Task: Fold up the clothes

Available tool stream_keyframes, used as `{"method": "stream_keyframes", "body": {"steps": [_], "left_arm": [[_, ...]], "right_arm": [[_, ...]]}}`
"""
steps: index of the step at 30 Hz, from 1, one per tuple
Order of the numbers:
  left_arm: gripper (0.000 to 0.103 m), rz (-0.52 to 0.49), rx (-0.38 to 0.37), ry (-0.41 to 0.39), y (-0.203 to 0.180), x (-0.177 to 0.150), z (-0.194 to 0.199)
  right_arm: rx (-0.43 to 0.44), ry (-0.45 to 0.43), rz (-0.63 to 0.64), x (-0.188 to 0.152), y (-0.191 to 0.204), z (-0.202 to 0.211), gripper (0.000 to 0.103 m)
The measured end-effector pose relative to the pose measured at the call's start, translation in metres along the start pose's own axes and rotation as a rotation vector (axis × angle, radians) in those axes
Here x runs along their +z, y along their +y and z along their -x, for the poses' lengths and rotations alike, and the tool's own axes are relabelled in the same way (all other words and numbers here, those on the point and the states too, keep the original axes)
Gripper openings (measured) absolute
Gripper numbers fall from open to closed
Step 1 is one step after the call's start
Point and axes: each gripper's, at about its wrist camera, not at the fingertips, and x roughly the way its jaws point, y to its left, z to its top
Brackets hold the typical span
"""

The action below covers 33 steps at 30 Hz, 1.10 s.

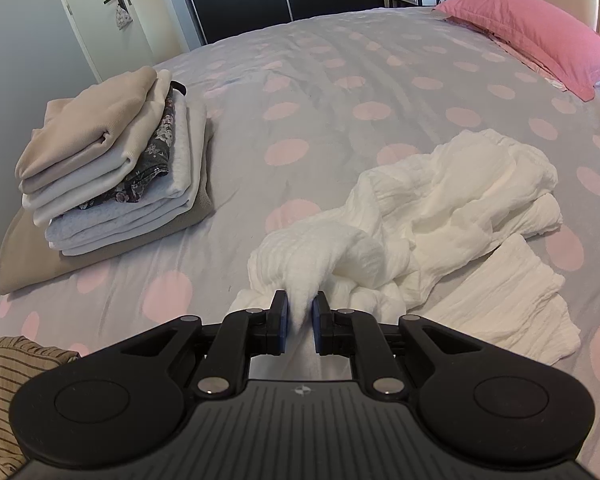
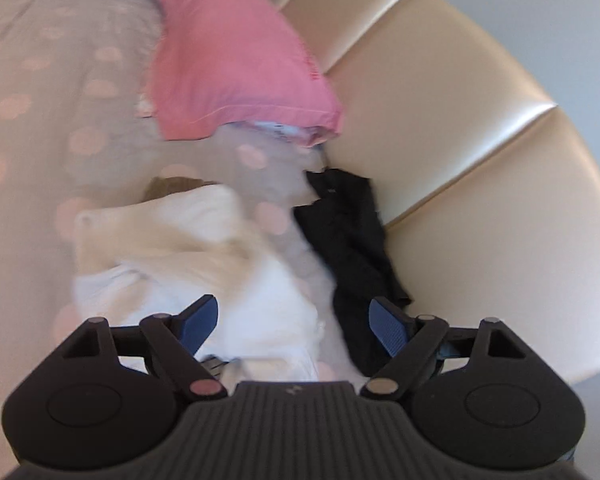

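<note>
The left gripper (image 1: pixel 300 312) pinches a bunched fold of a crumpled white garment (image 1: pixel 452 200), which lies on the spotted bedspread (image 1: pixel 320 92) ahead and to its right. To fold it well, it probably first needs lifting and shaking flat, with a second corner taken. The right gripper (image 2: pixel 294 320) hangs wide apart and empty over a blurred white cloth (image 2: pixel 204 248), one black garment (image 2: pixel 352 236) just to its right. One stack of folded clothes (image 1: pixel 112 172) sits ahead-left of the left gripper; one pink pillow (image 1: pixel 532 40) lies far ahead.
</note>
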Motion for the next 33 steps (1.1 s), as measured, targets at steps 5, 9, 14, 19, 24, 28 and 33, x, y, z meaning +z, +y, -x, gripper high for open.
{"method": "stream_keyframes", "body": {"steps": [5, 9, 14, 19, 24, 28, 33], "left_arm": [[0.011, 0.004, -0.006, -0.003, 0.003, -0.002, 0.001], [0.013, 0.005, -0.003, -0.001, 0.006, -0.006, 0.000], [0.024, -0.011, 0.009, -0.021, 0.009, -0.013, 0.004], [0.050, 0.000, 0.012, -0.082, 0.015, -0.016, 0.015], [0.052, 0.014, -0.049, -0.085, 0.015, -0.016, 0.019], [0.055, 0.061, -0.066, -0.053, 0.016, -0.021, 0.007], [0.057, 0.121, -0.112, 0.029, 0.016, -0.030, -0.014]], "right_arm": [[0.163, -0.027, 0.015, -0.019, 0.044, 0.024, 0.085], [0.305, -0.049, 0.065, -0.032, 0.095, 0.044, 0.083], [0.466, -0.069, 0.159, -0.047, 0.170, 0.069, 0.074], [0.622, -0.065, 0.217, -0.060, 0.237, 0.091, 0.068], [0.697, -0.054, 0.262, -0.062, 0.286, 0.100, 0.058], [0.713, -0.055, 0.288, -0.053, 0.312, 0.099, 0.058], [0.727, -0.056, 0.271, -0.028, 0.334, 0.089, 0.058]]}}
